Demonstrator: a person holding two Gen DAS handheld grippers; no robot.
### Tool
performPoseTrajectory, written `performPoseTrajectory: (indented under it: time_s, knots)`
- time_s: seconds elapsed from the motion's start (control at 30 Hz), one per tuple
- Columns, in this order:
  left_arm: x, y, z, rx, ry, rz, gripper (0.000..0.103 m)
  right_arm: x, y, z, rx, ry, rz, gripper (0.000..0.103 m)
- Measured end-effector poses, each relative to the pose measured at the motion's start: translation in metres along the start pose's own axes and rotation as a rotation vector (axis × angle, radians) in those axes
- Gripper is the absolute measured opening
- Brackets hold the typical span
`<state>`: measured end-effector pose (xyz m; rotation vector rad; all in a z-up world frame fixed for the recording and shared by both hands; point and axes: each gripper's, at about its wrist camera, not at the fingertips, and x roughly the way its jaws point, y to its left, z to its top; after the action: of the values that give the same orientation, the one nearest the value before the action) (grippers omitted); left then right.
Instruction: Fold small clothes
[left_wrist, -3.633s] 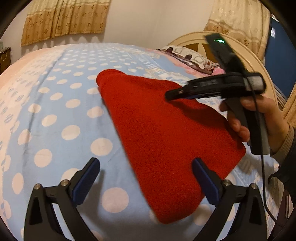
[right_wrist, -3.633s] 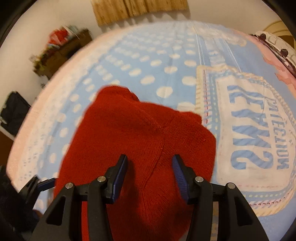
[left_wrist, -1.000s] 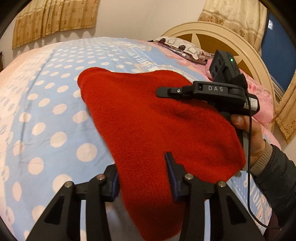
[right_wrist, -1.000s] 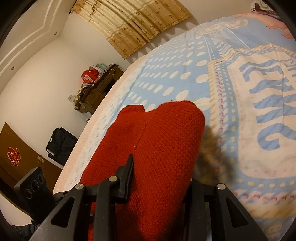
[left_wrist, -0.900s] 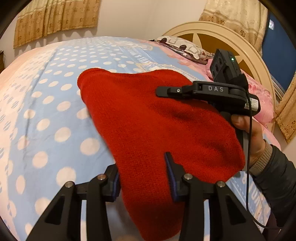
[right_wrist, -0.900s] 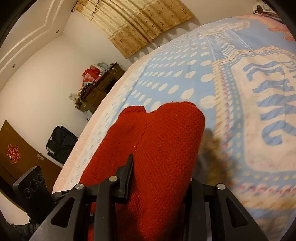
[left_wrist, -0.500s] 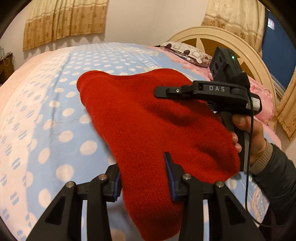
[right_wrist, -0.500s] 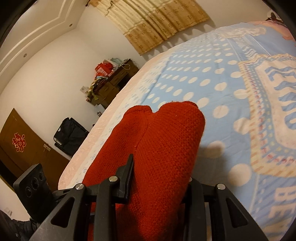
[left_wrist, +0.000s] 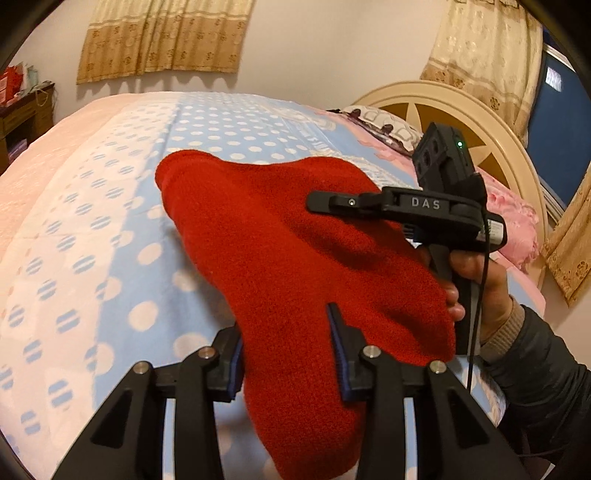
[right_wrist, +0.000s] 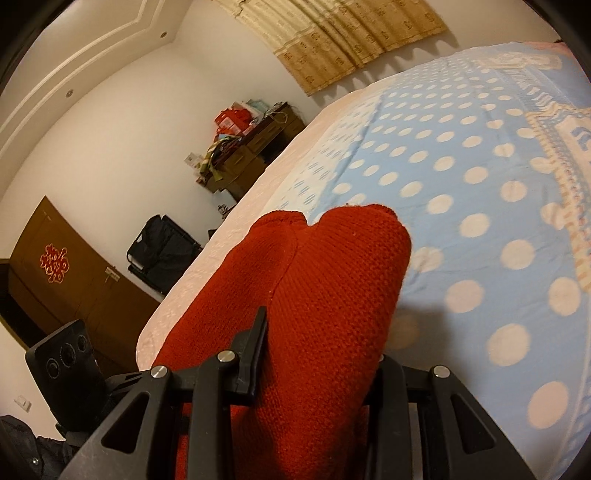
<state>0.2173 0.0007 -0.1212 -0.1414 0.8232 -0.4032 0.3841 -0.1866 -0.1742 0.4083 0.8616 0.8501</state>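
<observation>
A red knitted garment (left_wrist: 280, 251) is held up above the bed between both grippers. My left gripper (left_wrist: 286, 354) is shut on its near edge, and the cloth hangs down between the fingers. My right gripper (right_wrist: 321, 354) is shut on the other edge; the red knit (right_wrist: 325, 280) bulges forward over its fingers and hides the right one. In the left wrist view the right gripper (left_wrist: 369, 201) reaches in from the right, held by a hand. The garment's far end rests near the bedspread.
The bed has a blue bedspread with white dots (left_wrist: 110, 258) and a printed panel (right_wrist: 569, 147). A cream headboard (left_wrist: 480, 122) and a pink pillow (left_wrist: 513, 210) lie at the right. A cluttered wooden desk (right_wrist: 255, 147), a black bag (right_wrist: 162, 251) and a door (right_wrist: 55, 280) stand beyond the bed.
Both grippers closed on the garment's edges and lifted it off the bedspread. In the last second they have carried it a little higher and toward the dotted end of the bed.
</observation>
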Motion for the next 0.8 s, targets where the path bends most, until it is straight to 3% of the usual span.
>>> performPoseTrajectory:
  time_s: [0.8]
  knots:
    - [-0.064,0.034,-0.038,-0.102,-0.095,0.098,0.040,0.059,0.101,-0.014,-0.103,0.075,0.073,0.033]
